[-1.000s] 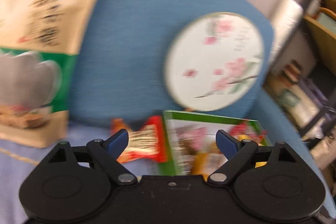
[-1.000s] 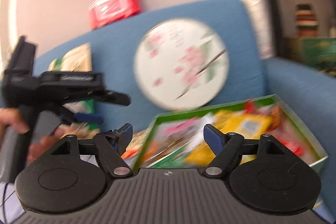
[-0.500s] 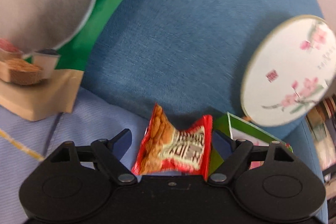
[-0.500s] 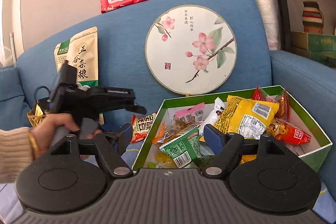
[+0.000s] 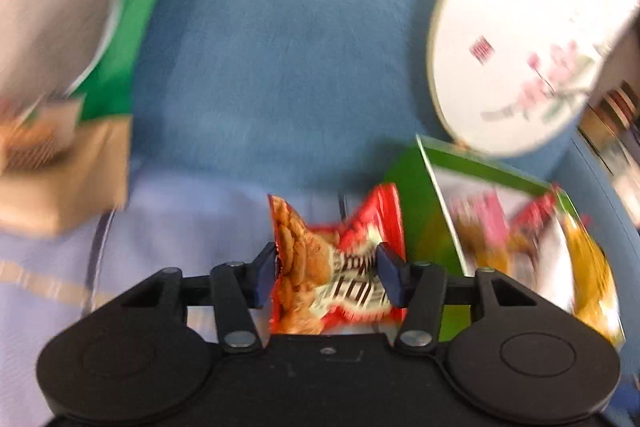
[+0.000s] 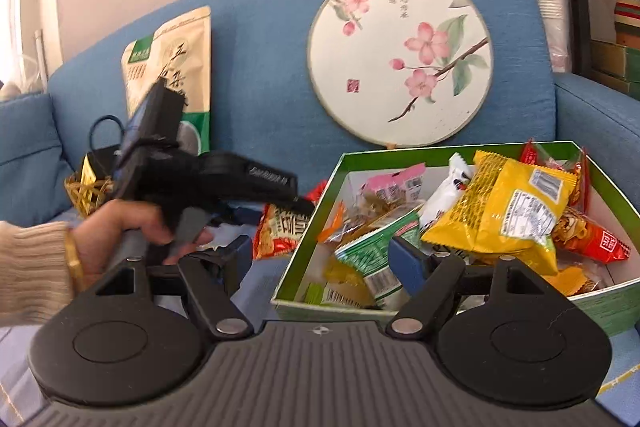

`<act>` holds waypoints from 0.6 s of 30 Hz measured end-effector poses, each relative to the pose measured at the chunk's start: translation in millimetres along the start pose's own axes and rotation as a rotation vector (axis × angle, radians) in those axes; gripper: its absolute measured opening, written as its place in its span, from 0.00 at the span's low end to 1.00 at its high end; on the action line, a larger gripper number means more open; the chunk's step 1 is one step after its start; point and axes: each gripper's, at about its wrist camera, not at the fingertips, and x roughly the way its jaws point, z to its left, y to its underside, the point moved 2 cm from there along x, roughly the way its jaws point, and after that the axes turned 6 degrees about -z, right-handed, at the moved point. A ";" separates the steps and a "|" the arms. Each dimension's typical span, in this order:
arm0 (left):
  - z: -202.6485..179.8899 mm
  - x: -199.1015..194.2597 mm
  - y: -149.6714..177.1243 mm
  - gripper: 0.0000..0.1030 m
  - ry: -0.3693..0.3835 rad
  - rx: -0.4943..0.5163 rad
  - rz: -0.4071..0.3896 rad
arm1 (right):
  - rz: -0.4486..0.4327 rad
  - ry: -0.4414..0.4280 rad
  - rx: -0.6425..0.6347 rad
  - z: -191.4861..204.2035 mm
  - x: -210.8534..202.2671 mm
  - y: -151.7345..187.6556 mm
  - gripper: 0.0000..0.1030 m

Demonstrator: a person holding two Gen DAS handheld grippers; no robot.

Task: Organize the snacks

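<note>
Our left gripper (image 5: 326, 267) is closing its fingers on the red snack packet (image 5: 336, 267), which lies on the sofa just left of the green box (image 6: 404, 153) already heaped with snacks. Our right gripper (image 6: 320, 259) hangs spread, empty.

Left gripper (image 5: 326, 267): matte black body, two round discs beside the centre block, silver rivets on black linkage arms, blue pads (image 5: 390, 273). Right gripper (image 6: 320, 259): same build, ribbed grey-black top, small cross mark at centre, blue pads (image 6: 404, 263). Left of the right gripper, the left hand (image 6: 120, 227) wears a beige ribbed knit sleeve (image 6: 28, 267) and a gold bangle (image 6: 74, 259).
</note>
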 end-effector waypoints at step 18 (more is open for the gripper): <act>56.8 -148.9 105.9 0.95 0.155 -0.137 -0.018 | 0.119 -0.183 0.072 43.3 -1.5 33.1 1.00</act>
